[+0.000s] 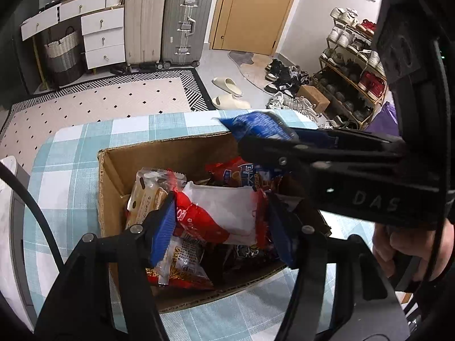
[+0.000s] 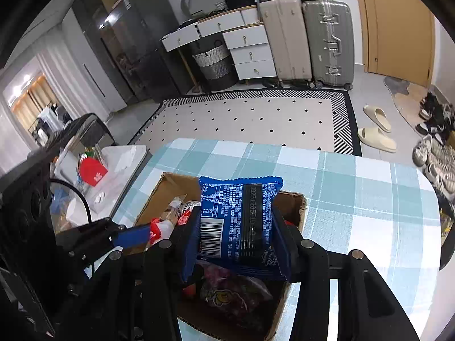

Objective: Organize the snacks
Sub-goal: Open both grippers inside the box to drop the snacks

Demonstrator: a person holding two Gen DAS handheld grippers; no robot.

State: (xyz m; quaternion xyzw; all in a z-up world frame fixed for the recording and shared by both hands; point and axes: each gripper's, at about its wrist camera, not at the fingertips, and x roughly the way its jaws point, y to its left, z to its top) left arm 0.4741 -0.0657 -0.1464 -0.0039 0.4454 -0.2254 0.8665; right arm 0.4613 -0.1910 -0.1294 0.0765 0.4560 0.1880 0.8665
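- The right gripper (image 2: 237, 236) is clamped on a blue snack packet (image 2: 241, 221), its blue pads pressing the packet's two side edges; the packet hangs over the far part of the cardboard box (image 1: 113, 176), above the snacks already inside
- The left gripper (image 1: 219, 224) hangs low over the box with its fingers spread wide on either side of a red-and-white packet (image 1: 221, 216); whether the pads touch it I cannot tell, so I judge it unclamped
- The step looks like dropping the blue packet into the box: lower it toward the freer far side before letting go, so it lies flat and does not slide off the heap
- Keep the two tools apart; they sit close over the same opening
- The box rests on the checked tablecloth (image 2: 355, 193), near its edge, so avoid nudging the wall
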